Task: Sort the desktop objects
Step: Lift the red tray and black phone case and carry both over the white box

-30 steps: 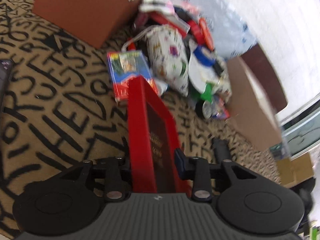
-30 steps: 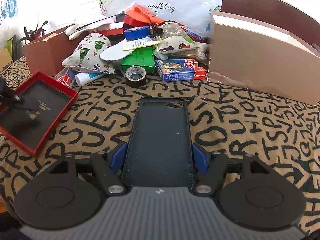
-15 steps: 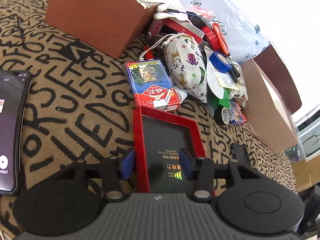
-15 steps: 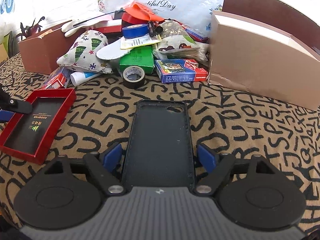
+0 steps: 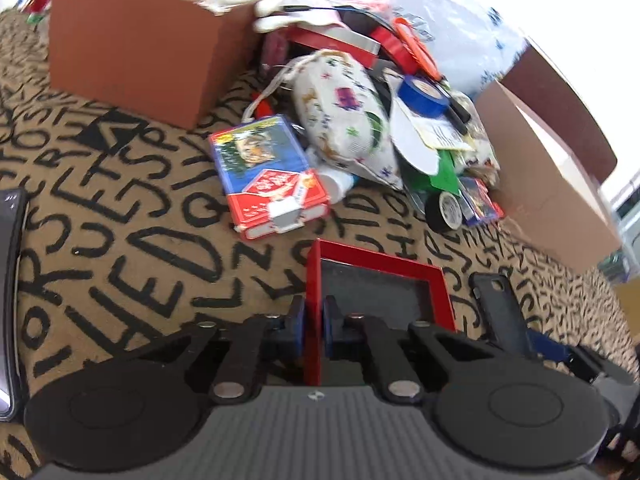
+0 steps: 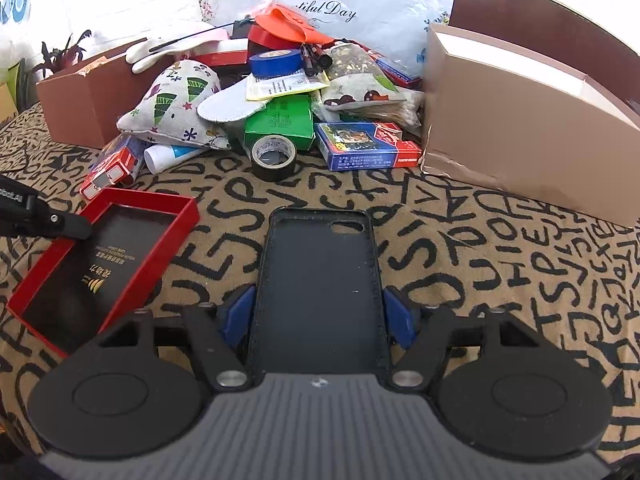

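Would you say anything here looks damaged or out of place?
Yes: the tan box on the right has a torn, ragged lower front edge. Behind the red tray and phone case, loose items sit in a jumbled heap rather than sorted.

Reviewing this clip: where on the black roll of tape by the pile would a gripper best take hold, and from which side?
Across its outer rim, from above. The black roll of tape lies nearly flat on the cloth, hole up, its near side clear. The green box crowds it behind, so fingers should straddle left and right.
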